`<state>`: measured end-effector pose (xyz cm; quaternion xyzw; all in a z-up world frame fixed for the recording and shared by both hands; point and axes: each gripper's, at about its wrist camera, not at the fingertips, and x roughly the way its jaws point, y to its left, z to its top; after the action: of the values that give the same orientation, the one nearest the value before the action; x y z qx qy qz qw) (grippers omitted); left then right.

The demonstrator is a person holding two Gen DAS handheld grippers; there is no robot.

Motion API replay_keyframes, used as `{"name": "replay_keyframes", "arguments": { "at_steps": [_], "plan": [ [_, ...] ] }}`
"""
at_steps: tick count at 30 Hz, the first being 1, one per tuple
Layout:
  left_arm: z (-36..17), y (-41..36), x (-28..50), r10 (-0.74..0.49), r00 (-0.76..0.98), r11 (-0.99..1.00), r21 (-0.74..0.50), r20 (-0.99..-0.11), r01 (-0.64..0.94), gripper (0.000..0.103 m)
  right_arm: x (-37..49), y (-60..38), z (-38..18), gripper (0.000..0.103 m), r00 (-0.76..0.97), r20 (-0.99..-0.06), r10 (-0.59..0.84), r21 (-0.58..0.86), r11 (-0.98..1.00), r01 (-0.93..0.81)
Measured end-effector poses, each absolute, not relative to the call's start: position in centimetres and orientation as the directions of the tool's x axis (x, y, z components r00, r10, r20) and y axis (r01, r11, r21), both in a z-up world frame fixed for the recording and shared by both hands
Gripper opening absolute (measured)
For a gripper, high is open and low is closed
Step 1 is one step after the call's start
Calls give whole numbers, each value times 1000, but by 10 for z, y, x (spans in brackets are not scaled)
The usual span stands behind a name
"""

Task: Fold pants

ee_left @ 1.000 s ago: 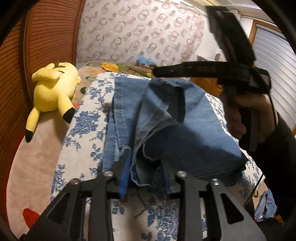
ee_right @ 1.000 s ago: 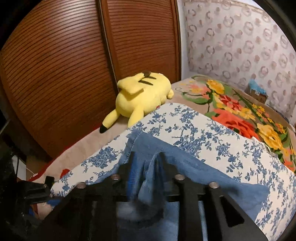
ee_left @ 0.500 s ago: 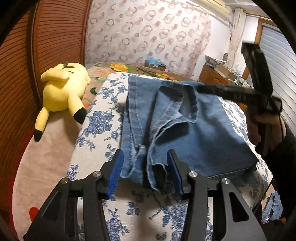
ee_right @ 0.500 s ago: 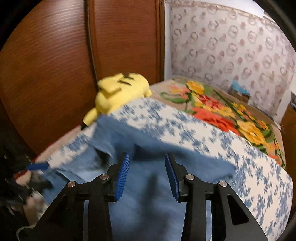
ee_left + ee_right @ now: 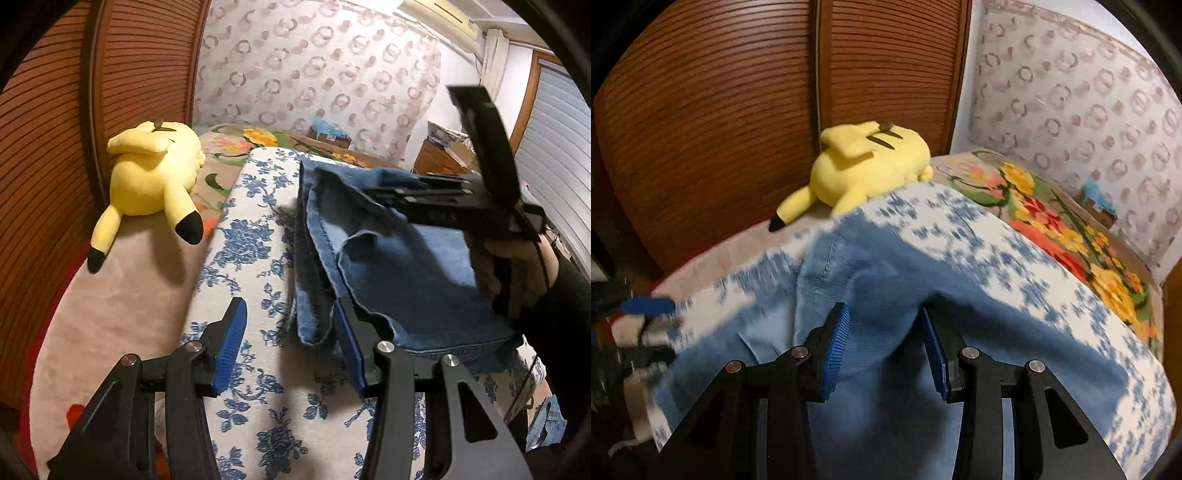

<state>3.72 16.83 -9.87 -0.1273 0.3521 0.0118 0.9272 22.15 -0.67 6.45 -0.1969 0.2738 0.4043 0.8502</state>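
Observation:
Blue denim pants lie folded in a rumpled stack on a white cloth with blue flowers. My left gripper is open and empty just short of the pants' near hem; its right finger touches the hem. My right gripper is open low over the denim, holding nothing. In the left wrist view it hovers over the far right part of the pants, held by a hand.
A yellow plush toy lies on the beige blanket left of the cloth, in front of brown slatted doors. A floral blanket lies beyond. A wooden cabinet stands at the far right.
Both grippers have let go of the denim and opened. The left one has drawn back and left. The right one has swung down over the pants, whose lifted fold has dropped.

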Motion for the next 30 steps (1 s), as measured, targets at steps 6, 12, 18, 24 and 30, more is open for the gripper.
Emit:
{"name": "replay_keyframes", "arguments": {
  "at_steps": [6, 12, 18, 24, 30],
  "plan": [
    [-94, 170, 33, -70, 764, 966, -234, -642, -107, 50, 232, -9, 72, 41, 573, -554, 604, -88, 642, -762],
    [-88, 162, 37, -92, 774, 969, -235, -627, -75, 50, 228, -36, 72, 41, 597, -525, 607, -55, 676, -735],
    [-83, 148, 43, -111, 773, 974, -224, -624, -41, 50, 203, -75, 68, 47, 624, -536, 569, -58, 712, -699],
    [-72, 137, 59, -127, 778, 980, -199, -615, 3, 50, 190, -125, 60, 53, 648, -554, 524, -41, 760, -649],
    [-60, 132, 101, -169, 768, 980, -189, -618, 63, 48, 200, -161, 54, 56, 669, -575, 471, -20, 810, -586]
  ]
}}
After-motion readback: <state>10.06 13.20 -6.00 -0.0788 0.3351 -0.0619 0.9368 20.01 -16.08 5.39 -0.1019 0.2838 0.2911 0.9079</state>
